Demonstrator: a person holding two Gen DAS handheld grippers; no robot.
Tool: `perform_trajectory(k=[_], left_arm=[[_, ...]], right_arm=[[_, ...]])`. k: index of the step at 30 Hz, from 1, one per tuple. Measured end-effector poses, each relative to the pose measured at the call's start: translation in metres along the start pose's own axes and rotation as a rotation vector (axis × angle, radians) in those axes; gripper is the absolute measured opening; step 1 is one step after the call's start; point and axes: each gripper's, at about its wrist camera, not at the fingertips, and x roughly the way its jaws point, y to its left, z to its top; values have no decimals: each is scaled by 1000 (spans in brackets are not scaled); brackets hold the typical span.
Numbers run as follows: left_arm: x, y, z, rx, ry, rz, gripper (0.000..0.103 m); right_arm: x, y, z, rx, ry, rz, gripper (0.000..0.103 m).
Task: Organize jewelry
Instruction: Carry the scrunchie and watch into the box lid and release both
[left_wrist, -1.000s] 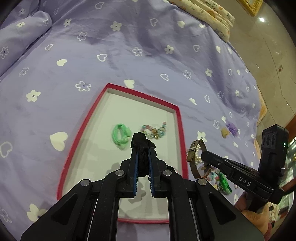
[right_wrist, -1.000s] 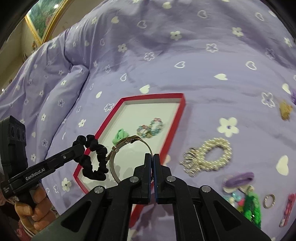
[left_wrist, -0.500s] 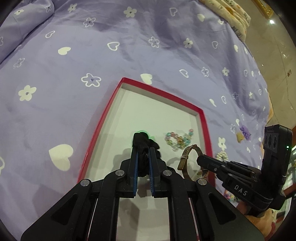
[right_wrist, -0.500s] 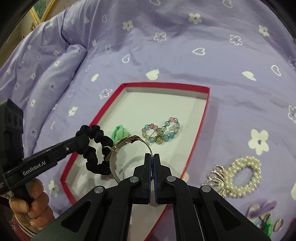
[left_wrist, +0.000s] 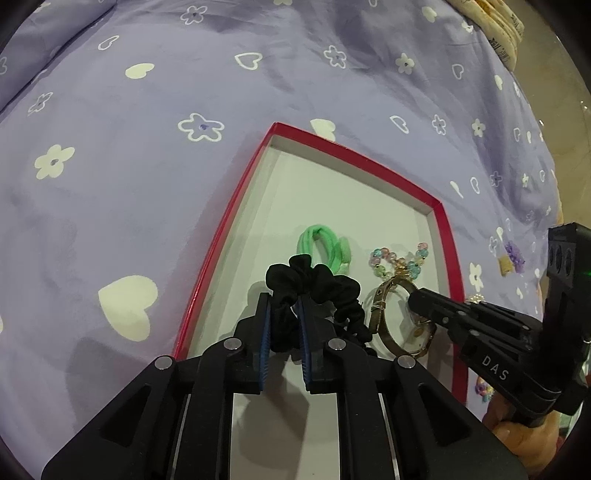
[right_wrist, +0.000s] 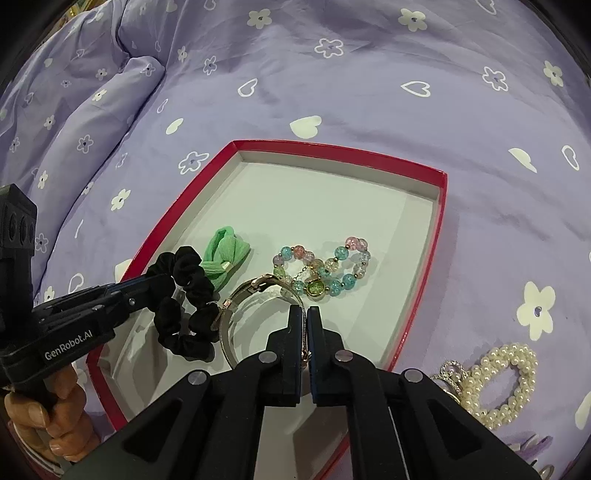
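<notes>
A red-rimmed tray (left_wrist: 229, 218) (right_wrist: 439, 221) with a white floor lies on the purple bedspread. In it lie a green hair tie (left_wrist: 325, 245) (right_wrist: 223, 258) and a pastel bead bracelet (left_wrist: 399, 260) (right_wrist: 332, 273). My left gripper (left_wrist: 283, 299) (right_wrist: 162, 284) is shut on a black scrunchie (left_wrist: 321, 291) (right_wrist: 184, 306), low over the tray's near part. My right gripper (right_wrist: 307, 314) (left_wrist: 413, 301) is shut on a gold wristwatch (right_wrist: 243, 302) (left_wrist: 388, 317), just right of the scrunchie and close above the tray floor.
A pearl bracelet with a silver charm (right_wrist: 495, 384) lies on the bedspread right of the tray. More small pieces (left_wrist: 511, 258) lie further right. A folded pillow ridge (right_wrist: 92, 103) rises at the far left. A cream quilt (left_wrist: 491, 22) lies at the bed's far edge.
Both grippers have moved forward and down over the tray, carrying the scrunchie and the watch closer to its floor. Both stay shut.
</notes>
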Motion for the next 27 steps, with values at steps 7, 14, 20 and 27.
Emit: perform_trajectory(k=[7,14,20,27], left_arm=[[0,0,0,0,8,18,24],[-9,-3,-3,0,-3,20,32],[-27,-7,-9,-4,-33,21,34],[-47,-20,-21,8,-53,7,34]], right_arm=[[5,3,2,5,3,-1,7],[1,-1,0,54,3,43,16],[-24,0,-6,69,-50,80,26],[-62,-13,-22,108,-121,100,26]])
